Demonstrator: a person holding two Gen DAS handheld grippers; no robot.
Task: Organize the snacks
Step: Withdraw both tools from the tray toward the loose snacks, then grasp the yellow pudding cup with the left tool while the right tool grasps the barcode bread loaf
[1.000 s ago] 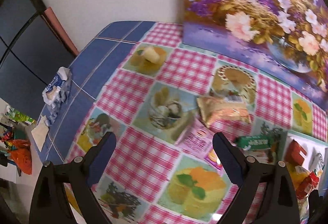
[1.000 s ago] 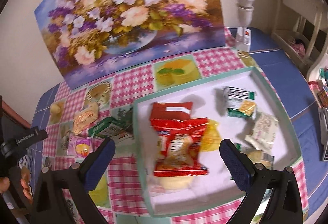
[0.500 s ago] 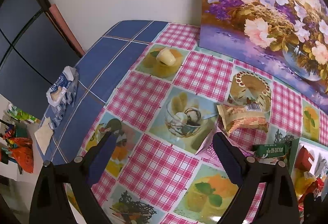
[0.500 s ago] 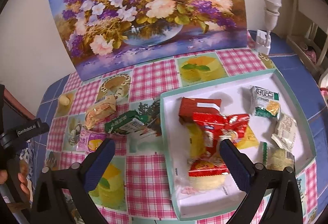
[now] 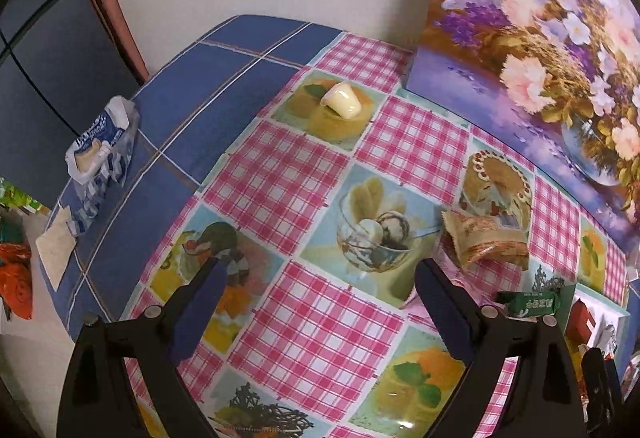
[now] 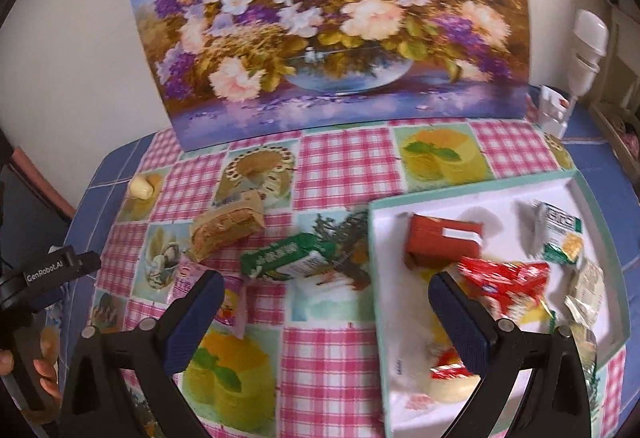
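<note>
My left gripper (image 5: 320, 302) is open over the checked tablecloth with nothing between its fingers. Ahead of it to the right lie a brown snack packet (image 5: 484, 242) and a green packet (image 5: 528, 304). A pale yellow jelly cup (image 5: 340, 99) sits farther back. My right gripper (image 6: 328, 314) is also open and empty, above the cloth just left of the white tray (image 6: 372, 258). The tray holds a red box (image 6: 444, 242), a red packet (image 6: 504, 286), a green-and-white packet (image 6: 560, 238) and several others. Loose on the cloth are the green packet (image 6: 288, 256), brown packet (image 6: 224, 230), pink packet (image 6: 192, 278) and jelly cup (image 6: 140, 187).
A flower painting (image 6: 328, 29) leans against the wall at the back. A blue-and-white bag (image 5: 100, 145) and a paper slip lie near the table's left edge. A white plug-in lamp (image 6: 584, 49) stands at the back right. A hand (image 6: 40, 370) holds the left gripper's handle.
Both grippers have moved left over the table, so the snacks and tray have slid rightward in both views. Both have stayed open and empty.
</note>
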